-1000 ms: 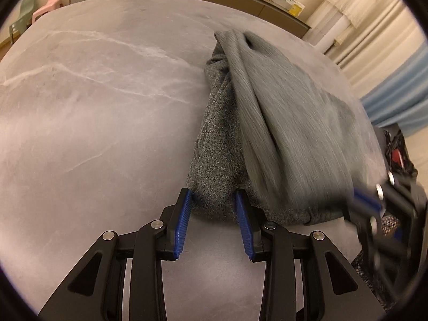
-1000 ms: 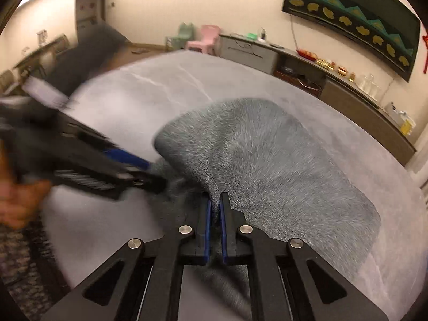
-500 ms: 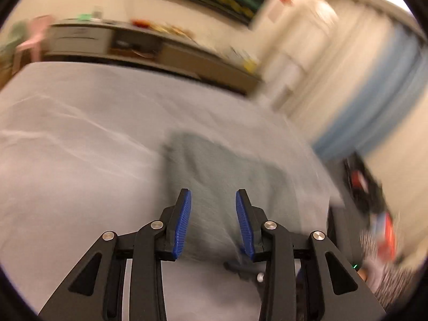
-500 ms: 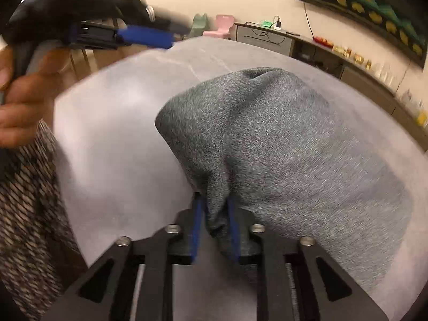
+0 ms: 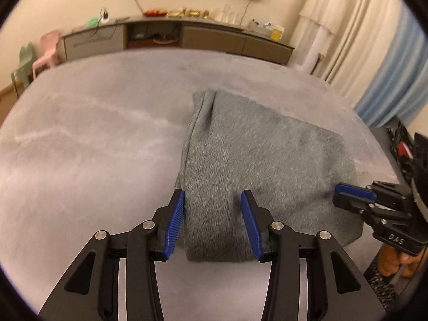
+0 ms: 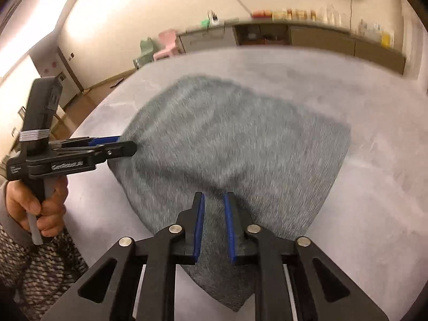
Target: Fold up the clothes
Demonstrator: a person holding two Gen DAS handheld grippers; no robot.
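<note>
Grey sweater (image 5: 256, 160) lies folded into a rough rectangle on the grey table (image 5: 80, 147), near its front-right edge. Left gripper (image 5: 212, 220): jaws spread wide, straddling the near-left corner of the fabric, not pinching it. Right gripper (image 6: 214, 226): jaws parted with a narrow gap, cloth under and between them, no clamp visible.

My read: the fold is laid and both tools are letting go. To do it well: lift straight up so the pads don't drag the top layer, then check that the edges line up. Left edge (image 5: 198, 112) shows a loose ridge; flatten it before any further fold.

Containers: none on the table. The sideboard (image 5: 187, 37) at the back carries small items, too blurred to identify.
</note>
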